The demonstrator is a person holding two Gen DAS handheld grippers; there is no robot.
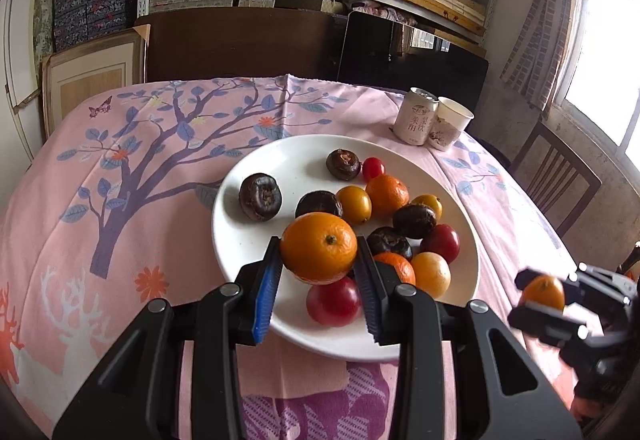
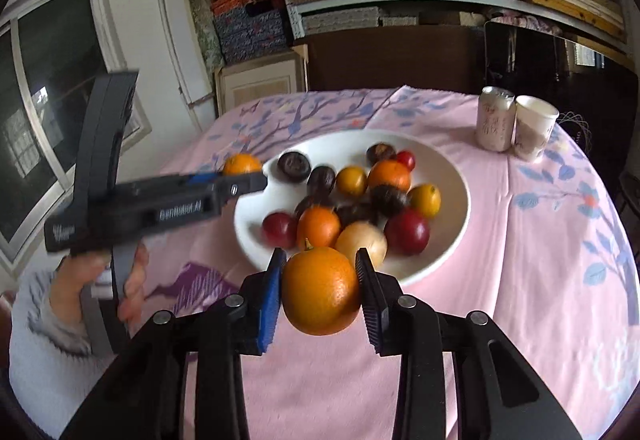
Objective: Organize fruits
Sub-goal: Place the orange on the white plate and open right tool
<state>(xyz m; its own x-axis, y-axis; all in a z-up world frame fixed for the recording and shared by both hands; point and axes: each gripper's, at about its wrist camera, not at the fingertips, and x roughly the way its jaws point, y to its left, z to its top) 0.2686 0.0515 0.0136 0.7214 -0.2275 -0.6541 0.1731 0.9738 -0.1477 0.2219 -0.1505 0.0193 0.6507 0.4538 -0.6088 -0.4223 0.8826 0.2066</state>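
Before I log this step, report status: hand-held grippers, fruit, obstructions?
Left hand-held gripper and right hand-held gripper each clamp an orange. Plate crowded. Can, cup well clear.

Window glare (image 1: 608, 52) (fisheye-warped, slightly blurred).

Fruits (image 1: 386, 194) on plate (image 1: 296, 156), can (image 1: 415, 116) behind

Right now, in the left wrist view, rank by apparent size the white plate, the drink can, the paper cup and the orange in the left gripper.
1. White plate
2. Orange, though nearness to the camera inflates it
3. Drink can and paper cup, too alike to rank
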